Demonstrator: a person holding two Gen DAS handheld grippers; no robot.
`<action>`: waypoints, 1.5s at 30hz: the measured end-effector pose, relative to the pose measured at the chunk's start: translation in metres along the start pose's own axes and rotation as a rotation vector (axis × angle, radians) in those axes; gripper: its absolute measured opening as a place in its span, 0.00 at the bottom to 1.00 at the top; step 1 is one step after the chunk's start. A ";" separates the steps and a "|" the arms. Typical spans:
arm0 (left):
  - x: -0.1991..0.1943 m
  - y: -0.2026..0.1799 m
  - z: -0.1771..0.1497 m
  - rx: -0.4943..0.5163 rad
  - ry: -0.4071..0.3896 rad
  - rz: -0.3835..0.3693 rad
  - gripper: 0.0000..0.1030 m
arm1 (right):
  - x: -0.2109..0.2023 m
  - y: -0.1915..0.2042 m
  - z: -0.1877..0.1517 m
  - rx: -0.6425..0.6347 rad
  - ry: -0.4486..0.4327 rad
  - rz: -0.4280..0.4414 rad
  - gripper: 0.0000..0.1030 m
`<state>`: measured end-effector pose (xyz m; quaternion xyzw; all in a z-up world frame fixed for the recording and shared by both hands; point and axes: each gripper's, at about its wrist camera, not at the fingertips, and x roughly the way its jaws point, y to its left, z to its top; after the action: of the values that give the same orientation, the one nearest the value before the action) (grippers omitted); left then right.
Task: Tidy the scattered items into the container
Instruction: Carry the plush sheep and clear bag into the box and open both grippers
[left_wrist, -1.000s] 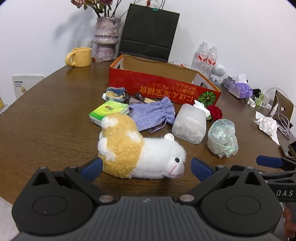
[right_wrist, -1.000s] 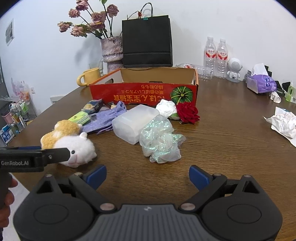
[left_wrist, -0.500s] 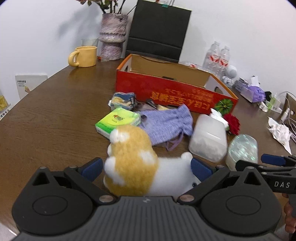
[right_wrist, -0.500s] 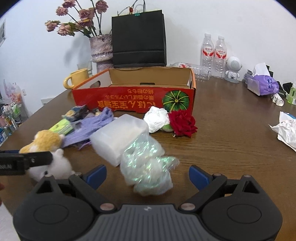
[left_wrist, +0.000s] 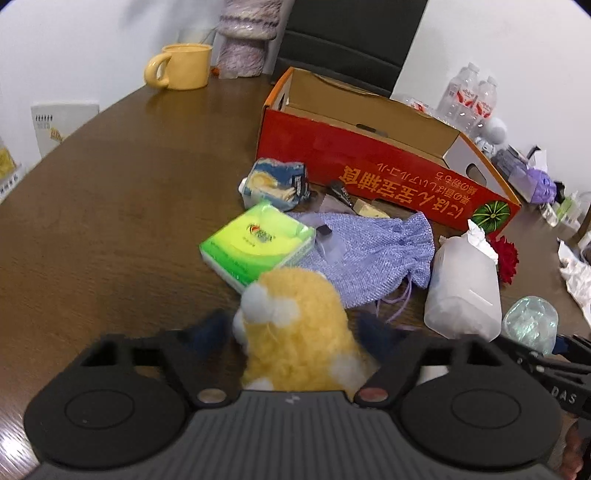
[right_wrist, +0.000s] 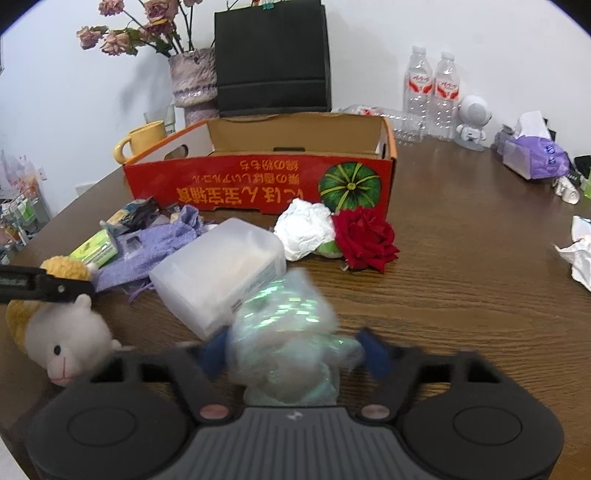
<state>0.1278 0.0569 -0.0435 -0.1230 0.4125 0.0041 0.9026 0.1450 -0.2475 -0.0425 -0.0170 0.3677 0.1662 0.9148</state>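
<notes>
yellow-white plush sheep lies lengthwise — face toward right gripper.

the red cardboard box stands open and upright at the back of the tabletop, printed with upside-down lettering and a green pumpkin. before it lie a green tissue pack, a lilac knit pouch, a translucent plastic tub, a crumpled white paper ball and a red rose (paper and rose touching). nearer lie a yellow-and-white plush sheep and an iridescent film bundle.
</notes>
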 end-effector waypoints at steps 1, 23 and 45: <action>0.000 0.001 0.000 0.000 0.002 -0.010 0.58 | -0.001 -0.001 -0.001 0.004 -0.002 0.012 0.42; -0.075 -0.026 0.058 0.055 -0.372 -0.145 0.52 | -0.042 0.000 0.072 -0.011 -0.267 0.091 0.38; 0.125 -0.046 0.214 -0.007 -0.319 -0.116 0.52 | 0.151 -0.025 0.218 0.061 -0.153 0.051 0.38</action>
<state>0.3743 0.0492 0.0083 -0.1476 0.2563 -0.0269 0.9549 0.4005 -0.1937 0.0122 0.0331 0.3019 0.1788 0.9358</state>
